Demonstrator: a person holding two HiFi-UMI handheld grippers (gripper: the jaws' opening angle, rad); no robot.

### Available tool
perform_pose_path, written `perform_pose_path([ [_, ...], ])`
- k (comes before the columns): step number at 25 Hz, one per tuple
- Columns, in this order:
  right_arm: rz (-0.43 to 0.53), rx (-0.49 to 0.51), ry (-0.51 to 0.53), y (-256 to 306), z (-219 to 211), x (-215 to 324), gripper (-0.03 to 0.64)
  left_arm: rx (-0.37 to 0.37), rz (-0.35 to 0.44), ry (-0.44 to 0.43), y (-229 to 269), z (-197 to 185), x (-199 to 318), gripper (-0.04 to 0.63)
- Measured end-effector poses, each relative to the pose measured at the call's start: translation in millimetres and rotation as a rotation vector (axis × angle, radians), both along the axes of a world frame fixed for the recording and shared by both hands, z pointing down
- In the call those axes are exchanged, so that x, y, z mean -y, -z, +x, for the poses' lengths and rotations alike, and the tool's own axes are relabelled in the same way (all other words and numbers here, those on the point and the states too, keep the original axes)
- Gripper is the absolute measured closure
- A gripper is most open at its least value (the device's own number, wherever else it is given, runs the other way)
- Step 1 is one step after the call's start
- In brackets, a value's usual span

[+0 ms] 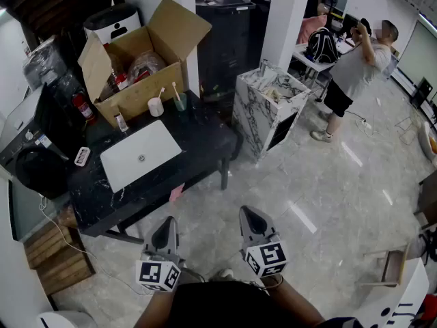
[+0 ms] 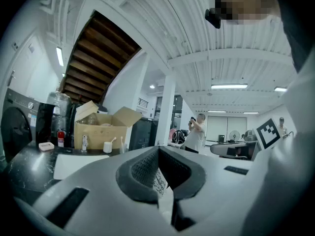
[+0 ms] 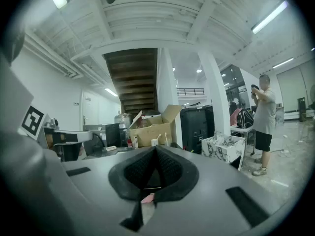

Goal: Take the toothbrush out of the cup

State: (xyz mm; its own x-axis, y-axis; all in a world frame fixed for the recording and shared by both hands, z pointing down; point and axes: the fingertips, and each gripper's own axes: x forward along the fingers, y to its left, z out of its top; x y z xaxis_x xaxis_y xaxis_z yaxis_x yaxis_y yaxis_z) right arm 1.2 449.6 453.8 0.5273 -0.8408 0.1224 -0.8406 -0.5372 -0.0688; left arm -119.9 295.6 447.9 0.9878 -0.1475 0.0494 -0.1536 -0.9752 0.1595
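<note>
Our left gripper [image 1: 167, 224] and right gripper [image 1: 247, 214] hold their fingers [image 3: 137, 173] pressed together, empty. The toothbrush [image 1: 175, 89] stands nearly upright in its cup [image 1: 180, 103] on the tabletop [image 1: 205, 135], well ahead of the fingers and leftward; the left gripper looks nearer.

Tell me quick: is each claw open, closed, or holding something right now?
Left claw: closed, nothing in it.
Right claw: closed, nothing in it.
</note>
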Motion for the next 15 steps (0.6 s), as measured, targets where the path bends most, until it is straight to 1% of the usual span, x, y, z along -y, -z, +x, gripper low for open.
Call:
perform_pose_path([
  [2,-0.002,-0.025,0.0,-1,0,-7,0.606,-0.002,0.013,0.001,-1,2,-7,0.572],
  [6,-0.052,-0.114,-0.016,-1,1,-25,0.606,-0.004,0.026,0.007,-2,6,-23,0.572],
  [10,-0.009,-0.07,-0.02,-4,7,-34,0.604,0.015,0.031,-0.002,-9,16,-32,0.572],
  [15,-0.012,-0.033,-0.023,-16,27,-32,0.604,0.027,0.041,-0.036,-18,40,-33,0.572],
])
